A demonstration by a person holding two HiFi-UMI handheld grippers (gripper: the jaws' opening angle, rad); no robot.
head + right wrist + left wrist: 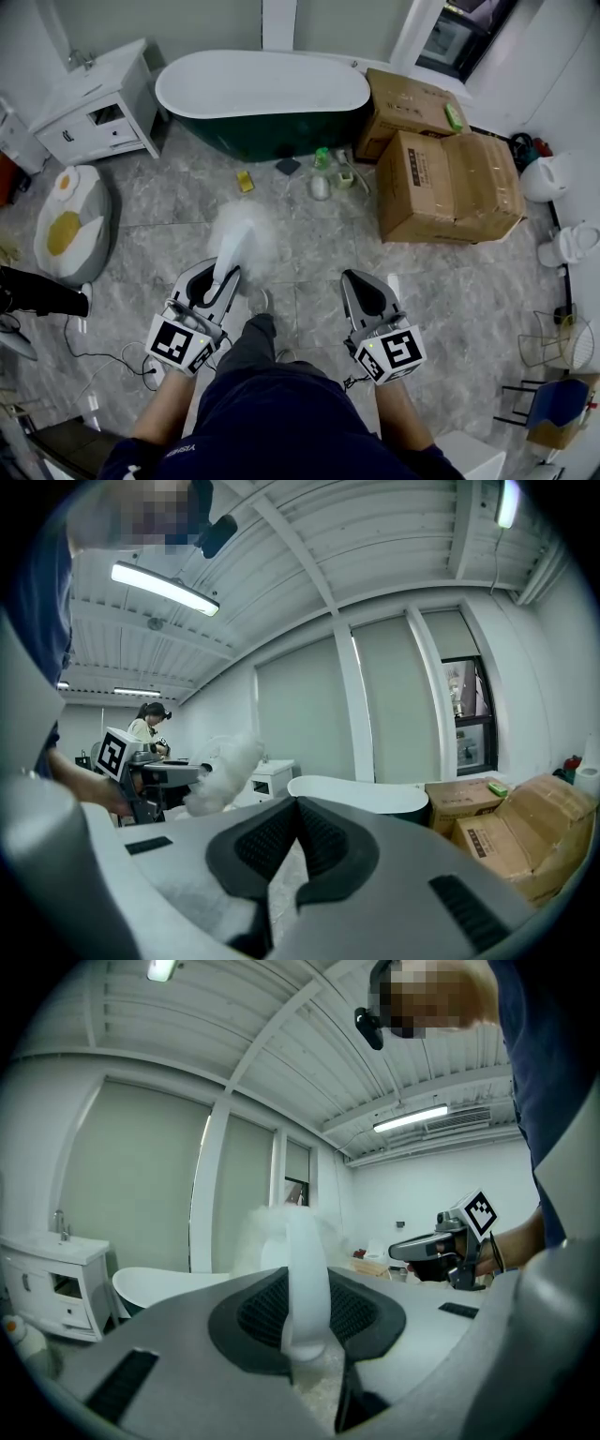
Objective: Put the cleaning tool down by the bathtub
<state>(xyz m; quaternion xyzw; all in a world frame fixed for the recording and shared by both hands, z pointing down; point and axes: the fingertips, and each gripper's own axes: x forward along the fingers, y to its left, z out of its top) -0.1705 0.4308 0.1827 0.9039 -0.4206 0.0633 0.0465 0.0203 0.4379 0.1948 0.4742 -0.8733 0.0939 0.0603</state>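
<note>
The cleaning tool is a white fluffy duster [246, 234] with a white handle [307, 1279]. My left gripper [214, 283] is shut on that handle, and the fluffy head sticks out ahead of the jaws above the marble floor. The white bathtub [262, 94] with a dark green base stands further ahead by the wall; it also shows low in the left gripper view [159, 1288] and in the right gripper view [366, 794]. My right gripper [366, 292] is level with the left one, its pads together and nothing between them [298, 808].
Cardboard boxes [450, 183] stand to the right of the tub. A white cabinet [94, 108] is at its left, and an egg-patterned cushion [70, 220] lies near it. Small bottles [323, 173] and a yellow sponge [244, 180] lie on the floor before the tub. Another person [150, 728] is far off.
</note>
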